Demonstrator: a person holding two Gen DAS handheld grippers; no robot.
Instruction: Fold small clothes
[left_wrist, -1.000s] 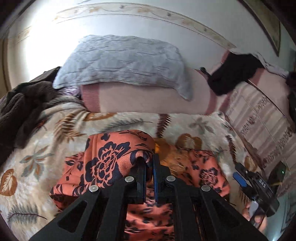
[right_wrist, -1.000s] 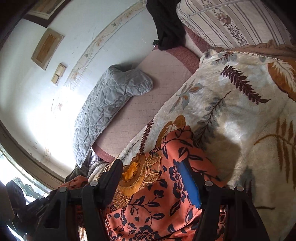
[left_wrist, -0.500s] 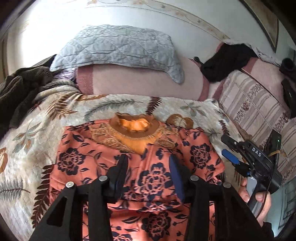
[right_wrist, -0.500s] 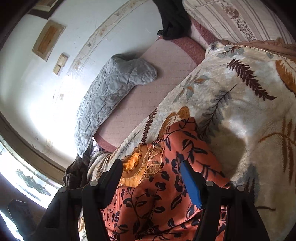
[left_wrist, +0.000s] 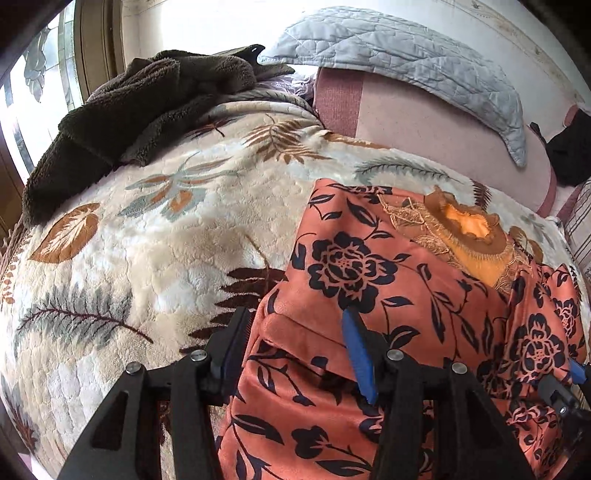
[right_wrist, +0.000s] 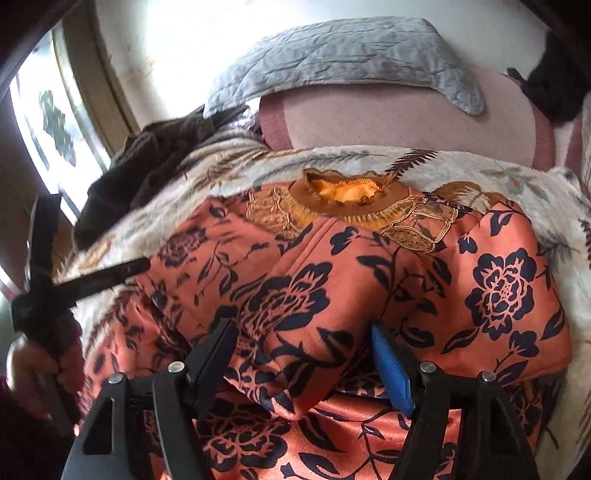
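Observation:
An orange floral garment (left_wrist: 424, 295) with a gold-embroidered collar (left_wrist: 469, 229) lies on a leaf-patterned blanket (left_wrist: 147, 240), its sleeves folded in over the front. My left gripper (left_wrist: 295, 328) is low over the garment's left edge and open, with that folded edge between its fingers. It also shows at the left of the right wrist view, the left gripper (right_wrist: 92, 280) held in a hand (right_wrist: 37, 362). My right gripper (right_wrist: 303, 336) hangs over the garment (right_wrist: 369, 288) near its middle. Its jaws are opening, with a raised fold of cloth between them. The right gripper's tip (left_wrist: 569, 384) shows at the lower right of the left wrist view.
A dark brown fleece (left_wrist: 147, 96) is heaped at the blanket's far left, by a window (right_wrist: 48, 122). Behind the garment stands a pink bolster (left_wrist: 424, 118) with a grey quilted pillow (left_wrist: 406, 51) on top. A black cloth (left_wrist: 572, 147) lies at the far right.
My left gripper let go of the lifted fold, opened, and sank to the garment's left edge. The garment now lies flat. My right gripper rolled, swung over the middle, and its jaws widened.

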